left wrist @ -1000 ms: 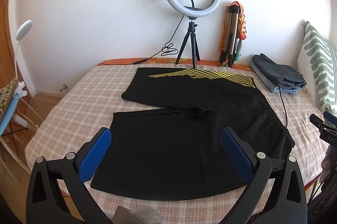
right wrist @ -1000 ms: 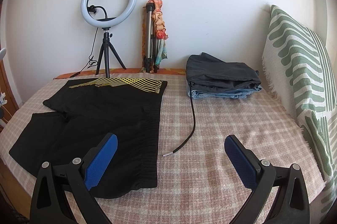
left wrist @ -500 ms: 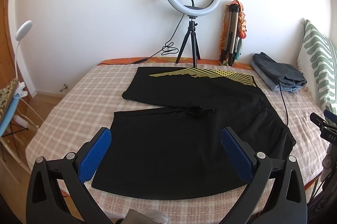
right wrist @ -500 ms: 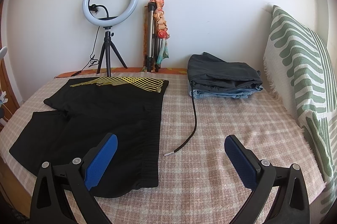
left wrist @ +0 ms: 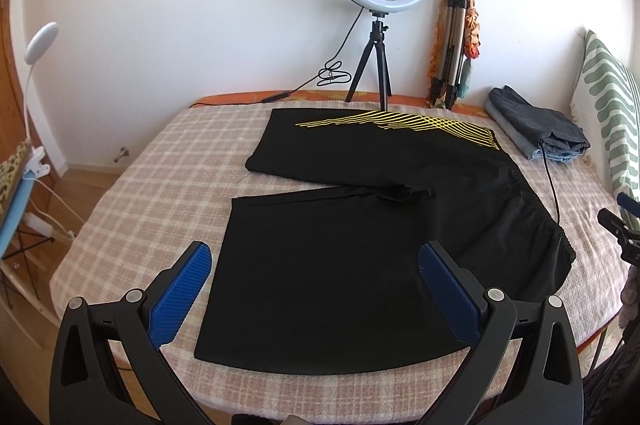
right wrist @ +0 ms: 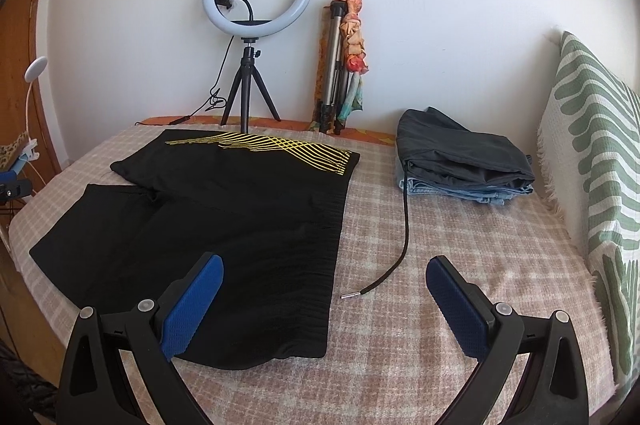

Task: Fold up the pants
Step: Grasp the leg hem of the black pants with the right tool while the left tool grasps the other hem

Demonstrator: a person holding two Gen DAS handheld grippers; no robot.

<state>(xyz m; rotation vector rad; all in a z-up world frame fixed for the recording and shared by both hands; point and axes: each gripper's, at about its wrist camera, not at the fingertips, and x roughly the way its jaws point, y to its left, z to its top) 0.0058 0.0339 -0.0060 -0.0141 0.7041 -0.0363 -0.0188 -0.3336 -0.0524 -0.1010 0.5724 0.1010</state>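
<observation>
Hovering above the near edge of the bed (left wrist: 132, 185), the left tool (left wrist: 316, 289) is holding its blue pads wide apart over the black pants (left wrist: 360, 245), gripping nothing. The right tool (right wrist: 324, 301) is likewise spread open and empty, straddling the waistband edge of the pants (right wrist: 224, 217), which are lying flat with legs spread. A loose black cord (right wrist: 404, 225) is trailing beside them toward folded clothes (right wrist: 464, 157); bare blanket is lying open to the right.

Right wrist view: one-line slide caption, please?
Open right hand-held gripper hovers over the waistband end of black yellow-striped pants spread flat on a checked blanket.
</observation>
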